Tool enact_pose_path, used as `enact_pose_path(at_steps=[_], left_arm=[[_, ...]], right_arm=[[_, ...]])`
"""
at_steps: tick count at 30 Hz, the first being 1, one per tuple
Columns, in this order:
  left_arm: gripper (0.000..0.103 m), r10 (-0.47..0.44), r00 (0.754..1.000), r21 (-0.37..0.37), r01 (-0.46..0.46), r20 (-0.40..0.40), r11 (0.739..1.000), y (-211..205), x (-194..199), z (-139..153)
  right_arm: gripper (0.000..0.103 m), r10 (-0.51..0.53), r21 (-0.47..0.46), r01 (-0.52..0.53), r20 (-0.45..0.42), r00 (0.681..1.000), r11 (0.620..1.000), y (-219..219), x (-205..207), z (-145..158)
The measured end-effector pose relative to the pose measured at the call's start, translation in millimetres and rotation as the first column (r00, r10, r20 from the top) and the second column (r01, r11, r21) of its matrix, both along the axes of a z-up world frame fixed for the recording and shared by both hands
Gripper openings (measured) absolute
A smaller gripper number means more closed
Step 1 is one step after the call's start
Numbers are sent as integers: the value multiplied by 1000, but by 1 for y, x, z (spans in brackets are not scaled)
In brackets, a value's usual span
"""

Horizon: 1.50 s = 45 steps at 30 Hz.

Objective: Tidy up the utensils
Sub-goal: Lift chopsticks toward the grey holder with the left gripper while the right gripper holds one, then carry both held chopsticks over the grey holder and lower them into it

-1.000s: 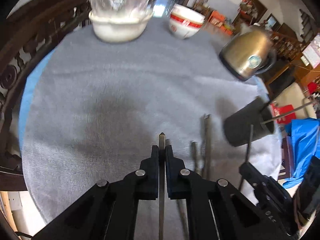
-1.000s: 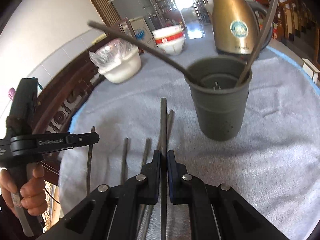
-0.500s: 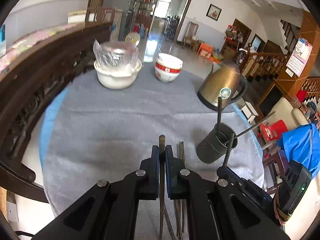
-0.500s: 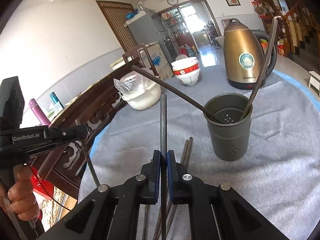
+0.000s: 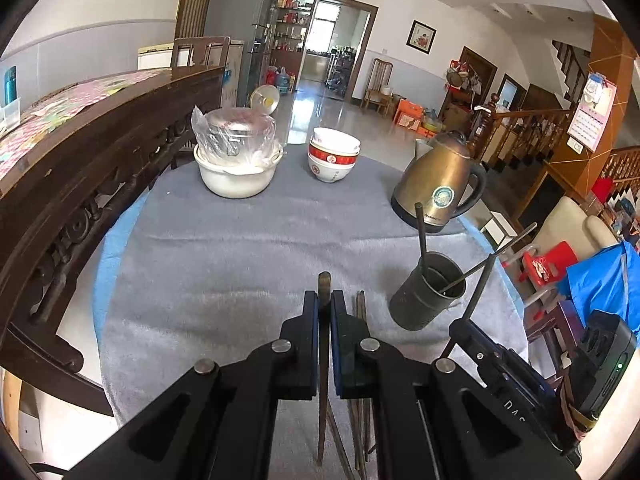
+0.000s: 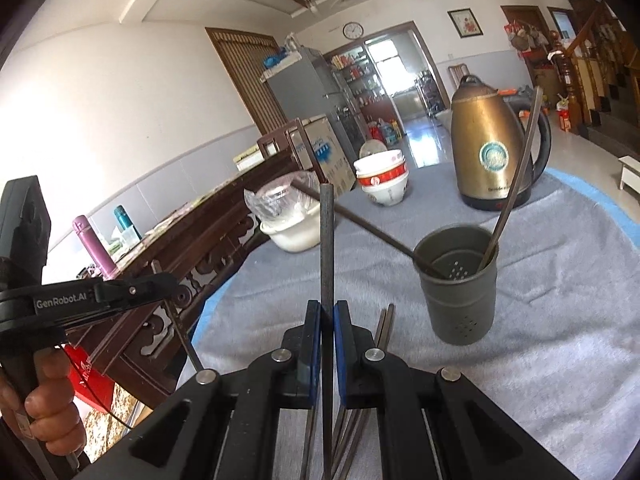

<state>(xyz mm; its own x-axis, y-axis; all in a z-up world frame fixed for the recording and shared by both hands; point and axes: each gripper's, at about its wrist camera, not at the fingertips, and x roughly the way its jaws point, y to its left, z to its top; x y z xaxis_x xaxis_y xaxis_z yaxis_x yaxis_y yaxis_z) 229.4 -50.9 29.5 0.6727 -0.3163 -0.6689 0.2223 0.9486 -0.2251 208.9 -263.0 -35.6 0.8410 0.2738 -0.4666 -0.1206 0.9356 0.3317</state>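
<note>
A dark metal utensil holder (image 5: 428, 292) stands on the grey cloth, right of centre, with two chopsticks leaning in it; it also shows in the right wrist view (image 6: 460, 284). My left gripper (image 5: 324, 304) is shut on one dark chopstick (image 5: 323, 280) and held above the cloth. My right gripper (image 6: 327, 312) is shut on another chopstick (image 6: 327, 240) that points upward, left of the holder. Several loose chopsticks (image 5: 360, 420) lie on the cloth under the grippers, also in the right wrist view (image 6: 384, 324). The left gripper shows at the left of the right wrist view (image 6: 168, 279).
A gold electric kettle (image 5: 440, 184) stands behind the holder. A white basin with a plastic-wrapped pot (image 5: 236, 160) and stacked red-and-white bowls (image 5: 332, 160) sit at the table's far edge. A carved wooden bench (image 5: 60, 184) runs along the left side.
Both grippers have lifted up and back from the cloth, each still holding its chopstick. The holder now lies farther below and ahead of the right gripper.
</note>
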Motion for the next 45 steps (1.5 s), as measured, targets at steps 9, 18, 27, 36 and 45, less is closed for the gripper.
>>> enact_pose_path(at_steps=[9, 18, 27, 36, 45], left_arm=[[6, -12, 999, 29, 11, 40, 1000, -12, -6, 11], [6, -29, 995, 93, 20, 94, 995, -30, -10, 21], [6, -51, 991, 121, 36, 121, 992, -44, -11, 31], [6, -105, 988, 86, 96, 112, 992, -52, -9, 46], [6, -129, 985, 43, 125, 111, 991, -53, -7, 60]], right_arm=[[7, -20, 11, 20, 28, 999, 1000, -7, -6, 7], [7, -42, 35, 40, 69, 997, 999, -17, -11, 17], [7, -71, 62, 64, 111, 991, 996, -34, -19, 29], [7, -118, 98, 104, 143, 983, 990, -53, -26, 36], [7, -163, 106, 145, 186, 969, 984, -66, -27, 45]])
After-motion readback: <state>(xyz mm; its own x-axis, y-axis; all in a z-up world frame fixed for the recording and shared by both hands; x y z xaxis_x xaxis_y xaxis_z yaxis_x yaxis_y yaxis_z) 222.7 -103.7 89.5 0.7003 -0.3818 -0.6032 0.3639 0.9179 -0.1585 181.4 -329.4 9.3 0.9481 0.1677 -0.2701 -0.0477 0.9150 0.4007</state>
